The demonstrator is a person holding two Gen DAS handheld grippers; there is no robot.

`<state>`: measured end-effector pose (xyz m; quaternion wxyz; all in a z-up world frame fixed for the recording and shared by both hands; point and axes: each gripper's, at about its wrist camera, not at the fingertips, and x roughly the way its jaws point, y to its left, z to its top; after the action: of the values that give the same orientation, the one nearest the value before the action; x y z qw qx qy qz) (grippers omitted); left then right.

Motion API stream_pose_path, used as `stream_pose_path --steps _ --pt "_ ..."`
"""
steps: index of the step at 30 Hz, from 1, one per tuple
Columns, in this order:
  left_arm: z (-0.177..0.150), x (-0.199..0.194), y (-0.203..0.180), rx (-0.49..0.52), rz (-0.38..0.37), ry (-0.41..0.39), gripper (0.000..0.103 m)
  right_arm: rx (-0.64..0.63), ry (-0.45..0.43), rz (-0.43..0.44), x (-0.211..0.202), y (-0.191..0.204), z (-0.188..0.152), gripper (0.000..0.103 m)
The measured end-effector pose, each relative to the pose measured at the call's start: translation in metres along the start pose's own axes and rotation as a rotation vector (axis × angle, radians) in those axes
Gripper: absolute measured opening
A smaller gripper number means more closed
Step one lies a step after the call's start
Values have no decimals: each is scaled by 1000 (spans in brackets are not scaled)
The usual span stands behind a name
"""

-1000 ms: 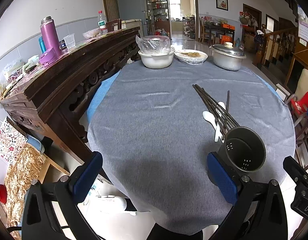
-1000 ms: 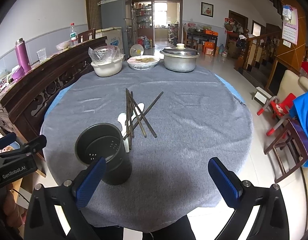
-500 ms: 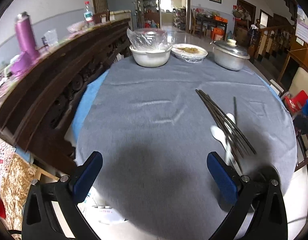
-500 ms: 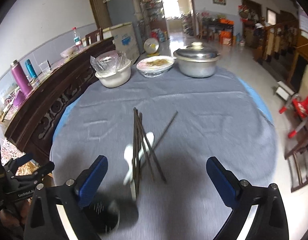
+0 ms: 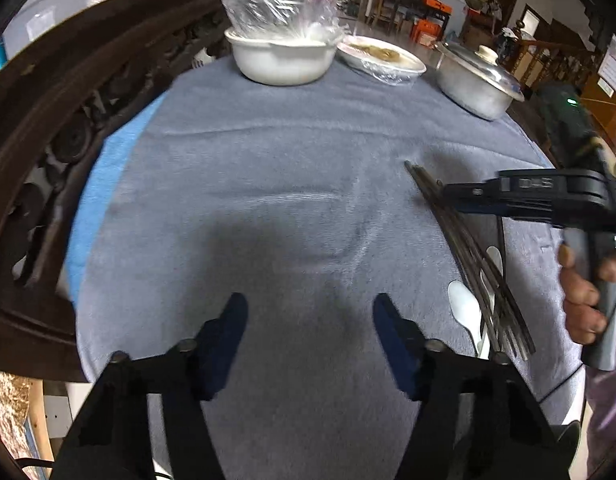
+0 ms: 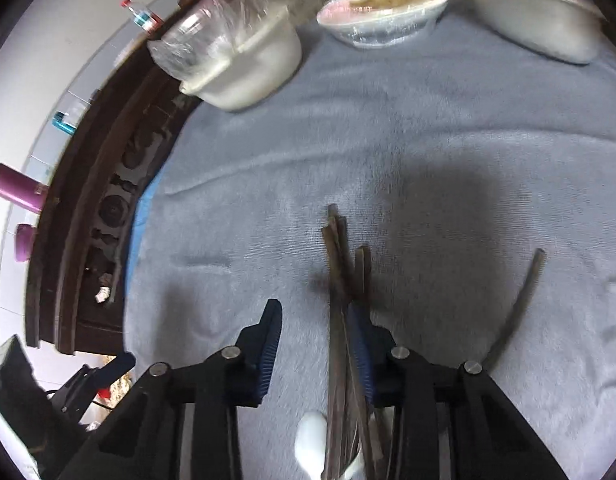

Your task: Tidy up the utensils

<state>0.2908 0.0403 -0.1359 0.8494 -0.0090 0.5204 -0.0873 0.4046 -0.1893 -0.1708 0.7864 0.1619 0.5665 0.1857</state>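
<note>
Several dark chopsticks (image 5: 468, 248) lie bundled on the grey tablecloth (image 5: 268, 184), over a white spoon (image 5: 466, 312). In the right wrist view the chopsticks (image 6: 342, 280) run between my right gripper's (image 6: 314, 344) open jaws, close against the right finger (image 6: 360, 348); the white spoon (image 6: 312, 436) lies below them. One more chopstick (image 6: 516, 312) lies apart to the right. My left gripper (image 5: 310, 332) is open and empty above bare cloth, left of the chopsticks. The right gripper's body also shows in the left wrist view (image 5: 540, 196), over the chopsticks. The utensil holder is out of view.
A white bowl with a plastic bag (image 5: 282, 40), a covered dish (image 5: 382, 58) and a lidded metal pot (image 5: 474, 80) stand at the table's far edge. A dark carved wooden sideboard (image 5: 48, 128) runs along the left side.
Both grippers moved forward and down over the table. The right gripper dropped onto the chopstick bundle and narrowed its jaws. The left gripper's jaws also narrowed. The grey holder left both views.
</note>
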Motion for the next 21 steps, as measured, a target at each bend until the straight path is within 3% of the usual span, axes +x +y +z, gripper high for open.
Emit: stream_pose_path --steps 1,2,3,6,15,21 --pt "3 3 -2 4 -7 5 59 -2 8 -5 4 0 2 26" --pt "7 5 -4 7 -12 7 56 -1 24 -3 9 -2 2 12" --pt "10 7 -6 11 -20 8 54 -1 28 -6 11 -4 2 11" --pt "19 14 -13 21 -52 8 49 -9 5 -17 4 -11 0 8" --pt "50 45 -64 94 -145 50 47 99 -136 133 -64 -59 -35 7" --pt "87 85 -87 81 -121 101 47 134 -213 163 -96 -83 -64 7"
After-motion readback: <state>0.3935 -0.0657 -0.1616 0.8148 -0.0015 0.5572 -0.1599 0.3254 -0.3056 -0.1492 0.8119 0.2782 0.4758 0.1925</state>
